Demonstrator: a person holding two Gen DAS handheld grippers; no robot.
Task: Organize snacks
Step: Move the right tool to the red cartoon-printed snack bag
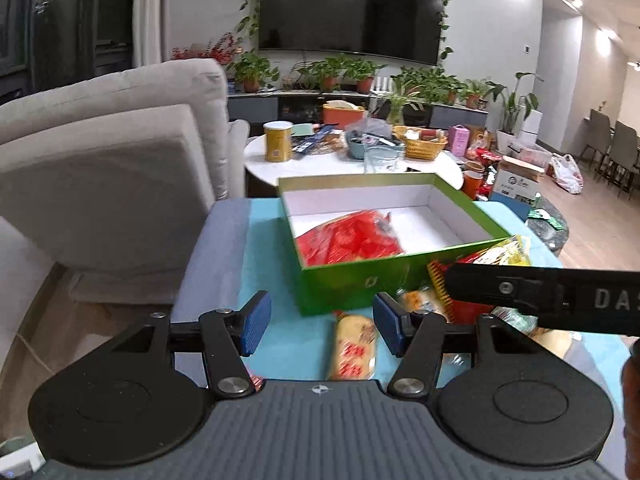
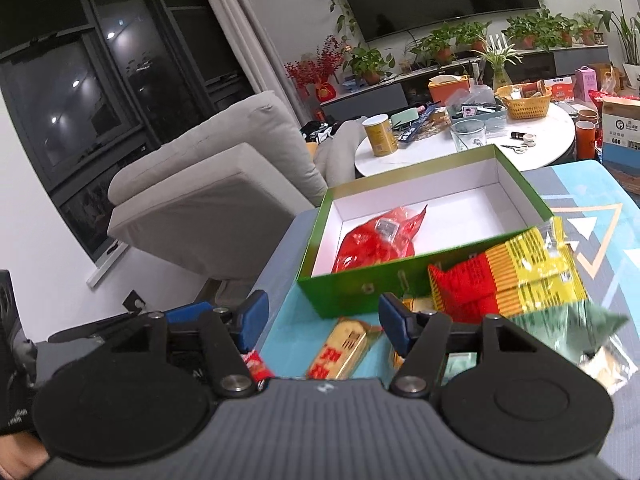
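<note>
A box [image 1: 360, 284] stood open on the bench [image 1: 272, 264], with one bag [image 1: 352, 240] inside toward its near left corner. Before the box lay a bar [image 1: 354, 344]; to its right, against the box's near wall, more packets [image 2: 508, 276] were heaped. Left of the bench stood a sofa [image 1: 112, 168]. Behind the box, a round table [image 1: 340, 160] carried a can [image 1: 277, 141] and a basket [image 1: 424, 145].

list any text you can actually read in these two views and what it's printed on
"DAS": white letters on the black gripper arm crossing the right of the left wrist view; the word runs off the frame.
Gold snack bar: red characters, too blurred to read.
Red and yellow packet: fine print, too small.
Yellow can and white carton: labels unreadable.
</note>
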